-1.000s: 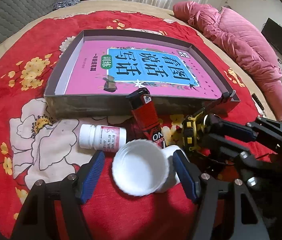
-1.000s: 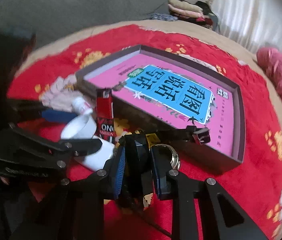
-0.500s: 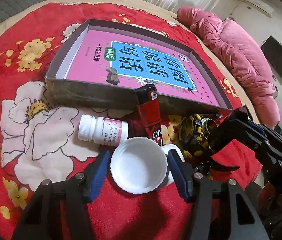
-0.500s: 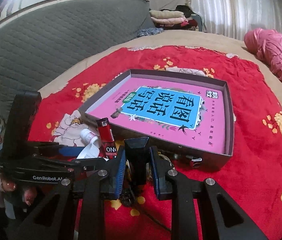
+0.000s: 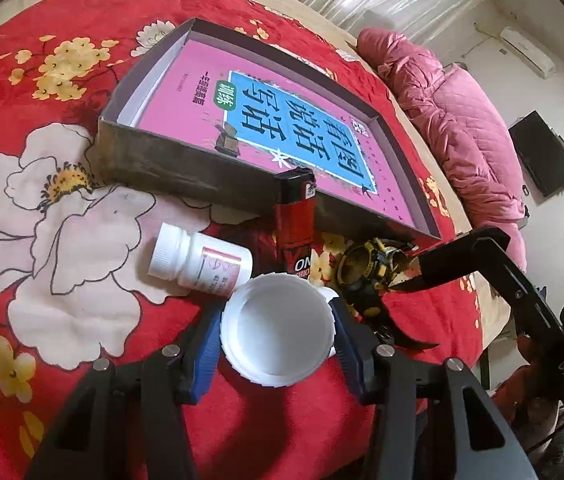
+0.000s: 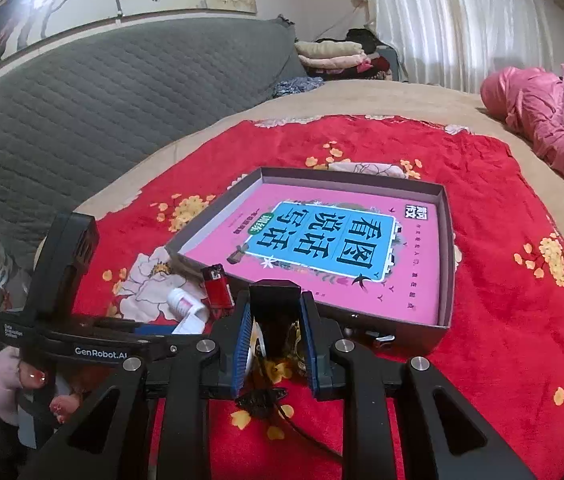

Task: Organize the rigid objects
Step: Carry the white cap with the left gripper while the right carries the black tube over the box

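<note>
We are closing the left gripper (image 5: 278, 340) on the white cup (image 5: 278, 330) while the right gripper (image 6: 276, 344) is clamping the watch strap (image 6: 276, 324), with only a book (image 6: 322, 248) lying in the box (image 6: 444, 256).

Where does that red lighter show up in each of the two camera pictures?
Left wrist view: the red lighter is just right of centre, leaning against the near wall of the grey box, beyond the white cup between the fingers of the left claw.
Right wrist view: the red lighter is left of centre, at the box's near-left wall.
Shared landmark: the pink book lying in the box.
</note>
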Demonstrator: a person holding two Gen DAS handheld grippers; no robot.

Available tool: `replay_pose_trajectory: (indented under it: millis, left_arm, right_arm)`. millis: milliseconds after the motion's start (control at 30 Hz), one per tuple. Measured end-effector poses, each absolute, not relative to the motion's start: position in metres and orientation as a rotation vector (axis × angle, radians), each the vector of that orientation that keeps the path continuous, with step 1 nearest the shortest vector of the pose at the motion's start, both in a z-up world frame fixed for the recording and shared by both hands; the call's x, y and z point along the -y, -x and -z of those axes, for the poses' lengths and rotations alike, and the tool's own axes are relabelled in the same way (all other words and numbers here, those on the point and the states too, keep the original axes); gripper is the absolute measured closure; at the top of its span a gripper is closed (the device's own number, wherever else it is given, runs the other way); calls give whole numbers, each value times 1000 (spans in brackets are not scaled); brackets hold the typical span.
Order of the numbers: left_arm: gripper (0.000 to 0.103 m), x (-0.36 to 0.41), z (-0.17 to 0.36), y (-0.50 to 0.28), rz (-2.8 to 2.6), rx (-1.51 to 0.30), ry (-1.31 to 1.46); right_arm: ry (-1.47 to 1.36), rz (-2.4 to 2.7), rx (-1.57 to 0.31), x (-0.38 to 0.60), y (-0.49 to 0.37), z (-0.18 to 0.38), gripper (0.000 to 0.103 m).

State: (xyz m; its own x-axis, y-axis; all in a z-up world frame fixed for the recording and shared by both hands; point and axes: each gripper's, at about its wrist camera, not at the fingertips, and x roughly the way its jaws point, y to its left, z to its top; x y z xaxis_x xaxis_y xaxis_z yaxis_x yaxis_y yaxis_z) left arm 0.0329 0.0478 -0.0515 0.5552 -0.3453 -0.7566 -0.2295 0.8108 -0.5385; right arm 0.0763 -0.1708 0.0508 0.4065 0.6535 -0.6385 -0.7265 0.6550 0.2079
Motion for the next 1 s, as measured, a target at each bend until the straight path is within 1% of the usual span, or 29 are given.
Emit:
replay_pose_trajectory:
  millis: [133,600,1000]
  left_arm:
    - [52,-45,45,-30,67,-987,624]
    - [52,-29,-8,-27,66,-866,449]
    - [52,-42,-20,-39,-3,-823,397]
  right_arm:
    - [98,-873,-743,173,-75,-53,80]
    - [17,-842,-676,189,-78,-73,80]
    - [-48,-773,-628,201,-84,-78,80]
